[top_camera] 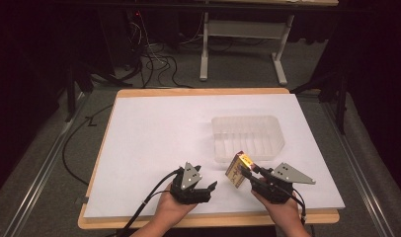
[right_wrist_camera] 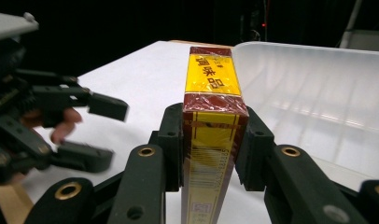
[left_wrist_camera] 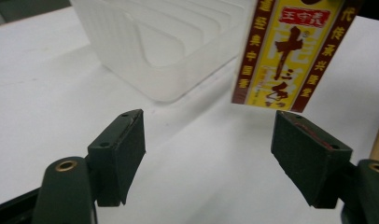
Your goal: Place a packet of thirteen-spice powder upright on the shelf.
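- Your right gripper [top_camera: 250, 174] is clamped on a yellow and maroon seasoning box [top_camera: 236, 169]; in the right gripper view its two black jaws press flat against the box's [right_wrist_camera: 212, 140] broad sides, with no gap showing.
- The box is printed with Chinese characters and a barcode (it is wrapped in glossy film). It is held off the white table cover [top_camera: 159, 133], near the front edge and just in front of the near corner of a clear plastic container [top_camera: 248, 136].
- Your left gripper [top_camera: 211, 187] is spread wide and holds nothing. In the left gripper view its jaws stand well apart with only the white cover [left_wrist_camera: 47, 88] between them, and the box [left_wrist_camera: 290, 51] hangs beyond them, nearer the jaw on the right of that view.
- The ribbed, translucent container [left_wrist_camera: 164, 42] is upright on the cover, right of centre, and nothing can be seen in it.
- In the right gripper view the left gripper [right_wrist_camera: 110, 133] sits off to the left, apart from the box, with a fingertip [right_wrist_camera: 66, 123] visible between its arms.
- Your two hands [top_camera: 171, 207] grip the tools at the table's front edge.
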Tool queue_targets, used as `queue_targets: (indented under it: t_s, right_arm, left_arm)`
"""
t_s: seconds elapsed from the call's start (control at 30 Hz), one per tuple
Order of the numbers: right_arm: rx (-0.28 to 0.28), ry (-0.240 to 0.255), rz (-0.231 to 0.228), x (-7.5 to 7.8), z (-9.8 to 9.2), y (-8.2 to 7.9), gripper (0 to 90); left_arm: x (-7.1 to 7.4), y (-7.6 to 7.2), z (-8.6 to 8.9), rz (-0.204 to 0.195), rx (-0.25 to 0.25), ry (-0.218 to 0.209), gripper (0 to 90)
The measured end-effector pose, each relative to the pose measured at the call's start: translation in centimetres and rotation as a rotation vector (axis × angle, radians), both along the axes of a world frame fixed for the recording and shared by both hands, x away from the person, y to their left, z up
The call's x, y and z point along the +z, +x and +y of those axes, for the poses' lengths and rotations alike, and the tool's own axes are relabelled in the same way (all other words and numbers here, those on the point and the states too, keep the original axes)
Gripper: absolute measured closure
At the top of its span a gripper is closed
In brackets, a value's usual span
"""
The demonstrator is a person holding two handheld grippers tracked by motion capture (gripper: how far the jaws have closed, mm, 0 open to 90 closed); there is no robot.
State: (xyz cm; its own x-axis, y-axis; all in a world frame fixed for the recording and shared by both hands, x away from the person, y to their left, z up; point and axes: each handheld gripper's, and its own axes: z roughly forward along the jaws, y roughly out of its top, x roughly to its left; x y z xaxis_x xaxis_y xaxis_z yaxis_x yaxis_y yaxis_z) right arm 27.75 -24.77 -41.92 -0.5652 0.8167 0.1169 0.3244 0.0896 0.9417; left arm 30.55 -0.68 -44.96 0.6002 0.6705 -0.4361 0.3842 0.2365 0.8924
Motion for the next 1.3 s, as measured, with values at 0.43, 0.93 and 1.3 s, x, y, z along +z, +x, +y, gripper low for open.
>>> queue_targets:
  t_s: [0.43,0.93,1.3]
  right_arm:
    - [-0.101,-0.016,-0.03,0.3,-2.8,-0.3,68.4]
    - [-0.196,-0.006,-0.043,0.7,-6.1,-0.9,68.5]
    - [-0.287,0.009,-0.061,1.5,-8.5,-1.6,68.5]
  left_arm:
    - [1.1,2.4,4.0,-0.018,0.103,-0.022,28.1]
    - [1.9,3.0,8.9,-0.035,0.186,-0.014,27.7]
    - [0.5,2.2,11.4,-0.004,0.207,0.039,25.9]
